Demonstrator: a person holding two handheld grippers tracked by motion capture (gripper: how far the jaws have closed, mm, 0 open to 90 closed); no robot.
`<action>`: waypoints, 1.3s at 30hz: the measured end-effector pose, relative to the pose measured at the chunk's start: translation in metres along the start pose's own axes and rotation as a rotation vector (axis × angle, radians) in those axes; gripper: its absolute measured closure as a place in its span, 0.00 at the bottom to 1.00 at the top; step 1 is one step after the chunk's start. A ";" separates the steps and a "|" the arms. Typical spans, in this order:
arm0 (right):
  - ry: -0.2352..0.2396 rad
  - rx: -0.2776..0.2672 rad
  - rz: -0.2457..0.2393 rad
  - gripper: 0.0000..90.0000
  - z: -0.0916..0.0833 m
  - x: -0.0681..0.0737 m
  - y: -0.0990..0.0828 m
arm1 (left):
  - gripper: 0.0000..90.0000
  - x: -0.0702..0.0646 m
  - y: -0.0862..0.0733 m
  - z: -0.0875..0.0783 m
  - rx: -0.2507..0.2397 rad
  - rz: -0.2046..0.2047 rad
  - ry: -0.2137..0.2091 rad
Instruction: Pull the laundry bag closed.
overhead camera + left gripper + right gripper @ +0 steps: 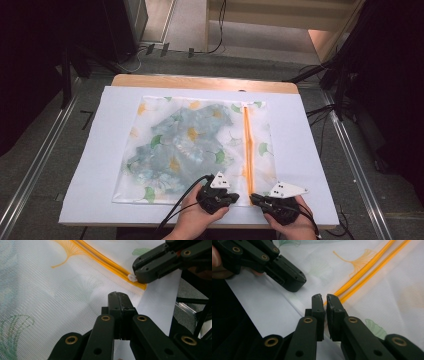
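At the near table edge, two hands hold the grippers close together. The left gripper (pixel 231 196) has its jaws pressed together at the bag's near hem; whether mesh is pinched between them cannot be told. Just beside it, the right gripper (pixel 254 198) sits at the near end of the orange zipper (pixel 247 150), its jaws clamped on the white zipper pull (pixel 132 278). The mesh bag (pixel 192 147), printed with green and yellow leaves and holding a grey-blue garment (pixel 182 145), lies flat on a white sheet (pixel 100 150) covering the table (pixel 200 81). The zipper runs away along the bag's right side.
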State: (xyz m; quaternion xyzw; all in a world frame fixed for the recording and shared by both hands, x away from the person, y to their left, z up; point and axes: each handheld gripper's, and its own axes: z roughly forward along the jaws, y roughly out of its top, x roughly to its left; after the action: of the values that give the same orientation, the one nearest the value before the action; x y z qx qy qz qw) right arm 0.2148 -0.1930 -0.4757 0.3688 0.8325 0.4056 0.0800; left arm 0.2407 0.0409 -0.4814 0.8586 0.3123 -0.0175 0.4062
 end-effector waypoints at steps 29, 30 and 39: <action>0.044 0.035 -0.004 0.88 -0.002 -0.001 -0.009 | 1.00 0.001 -0.001 0.001 0.000 -0.006 -0.019; 0.033 0.037 -0.016 0.91 -0.002 0.001 -0.008 | 1.00 0.001 -0.001 0.001 0.000 -0.006 -0.018; 0.033 -0.014 0.037 1.00 -0.011 -0.008 -0.005 | 1.00 0.002 -0.001 0.001 -0.004 -0.013 -0.028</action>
State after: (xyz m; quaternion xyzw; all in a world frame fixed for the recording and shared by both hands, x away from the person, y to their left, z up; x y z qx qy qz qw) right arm 0.2130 -0.2070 -0.4729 0.3769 0.8238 0.4190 0.0611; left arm 0.2421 0.0414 -0.4831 0.8555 0.3121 -0.0316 0.4119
